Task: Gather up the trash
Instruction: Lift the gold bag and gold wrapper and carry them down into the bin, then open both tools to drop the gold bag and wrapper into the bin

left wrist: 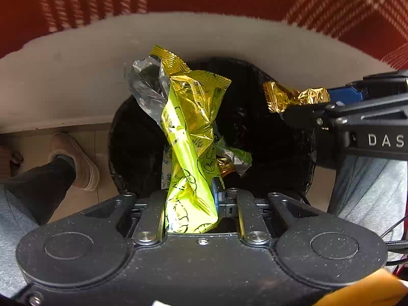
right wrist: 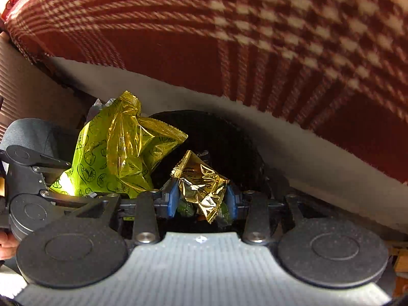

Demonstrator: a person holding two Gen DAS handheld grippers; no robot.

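Note:
My left gripper (left wrist: 190, 193) is shut on a long yellow-green snack wrapper (left wrist: 190, 137) that stands up over the black-lined trash bin (left wrist: 135, 142). A clear plastic scrap (left wrist: 146, 86) clings to the wrapper's top. More wrappers (left wrist: 233, 159) lie inside the bin. My right gripper (right wrist: 202, 199) is shut on a crumpled gold foil wrapper (right wrist: 201, 183), held over the bin's right rim (left wrist: 312, 153). In the left wrist view the gold wrapper (left wrist: 293, 97) sticks out of the right gripper's blue pads (left wrist: 344, 95). The right wrist view also shows the yellow-green wrapper (right wrist: 119, 153) at left.
A white couch base (left wrist: 76, 76) with a red-and-white plaid blanket (right wrist: 255, 38) runs behind the bin. A person's shoe (left wrist: 76, 160) and dark trouser leg (left wrist: 38, 188) stand on the tiled floor left of the bin. Grey fabric (left wrist: 369, 191) hangs at right.

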